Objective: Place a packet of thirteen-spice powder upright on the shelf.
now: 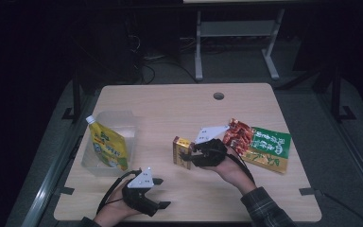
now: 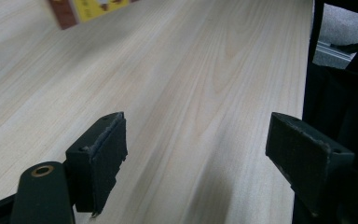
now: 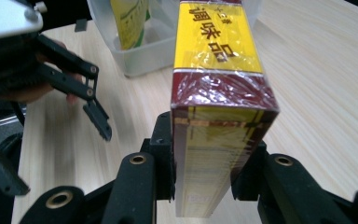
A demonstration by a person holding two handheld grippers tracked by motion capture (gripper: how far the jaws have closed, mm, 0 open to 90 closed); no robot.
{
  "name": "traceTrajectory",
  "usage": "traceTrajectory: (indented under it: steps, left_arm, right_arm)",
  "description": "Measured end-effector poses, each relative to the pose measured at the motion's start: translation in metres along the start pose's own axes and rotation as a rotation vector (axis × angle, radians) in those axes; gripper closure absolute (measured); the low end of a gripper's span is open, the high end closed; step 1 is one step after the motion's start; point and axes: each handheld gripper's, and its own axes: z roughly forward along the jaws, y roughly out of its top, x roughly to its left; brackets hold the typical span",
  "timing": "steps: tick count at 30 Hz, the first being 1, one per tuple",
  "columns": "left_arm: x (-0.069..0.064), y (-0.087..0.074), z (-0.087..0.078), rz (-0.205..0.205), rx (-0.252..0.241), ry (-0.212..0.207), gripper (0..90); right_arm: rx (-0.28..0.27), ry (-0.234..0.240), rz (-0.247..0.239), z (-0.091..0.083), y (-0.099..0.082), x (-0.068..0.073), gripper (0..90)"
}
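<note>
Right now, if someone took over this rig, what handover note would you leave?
Right gripper: shut on the yellow-and-maroon box, held off the table.
Left gripper: open, nothing between its jaws, low over the near table edge.
Clear bin: at the left, with the yellow-green pouch standing in it.
Red packet and green packet: lying at the right.
Done: pouch binned, box picked up.
Left, probably: box into bin, then both packets.
</note>
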Motion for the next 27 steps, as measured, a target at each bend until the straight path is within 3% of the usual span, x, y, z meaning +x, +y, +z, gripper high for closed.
traceTrajectory:
  steps: [7, 11, 18, 27]
  left_arm:
    - [0.0, 0.0, -0.001, -0.002, -0.004, -0.002, 19.8]
    - [0.0, -0.001, -0.001, -0.011, -0.007, -0.01, 19.8]
    - [-0.002, 0.0, 0.001, -0.015, -0.008, -0.023, 19.9]
    - [-0.002, 0.001, 0.0, -0.016, -0.012, -0.041, 19.9]
  right_arm:
    - [0.003, 0.016, -0.036, 0.017, 0.022, -0.007, 66.9]
    - [0.001, 0.03, -0.088, 0.03, 0.037, -0.014, 66.9]
    - [-0.012, 0.092, -0.122, 0.052, 0.062, -0.019, 66.9]
    - [0.019, 0.152, -0.174, 0.089, 0.09, -0.018, 66.9]
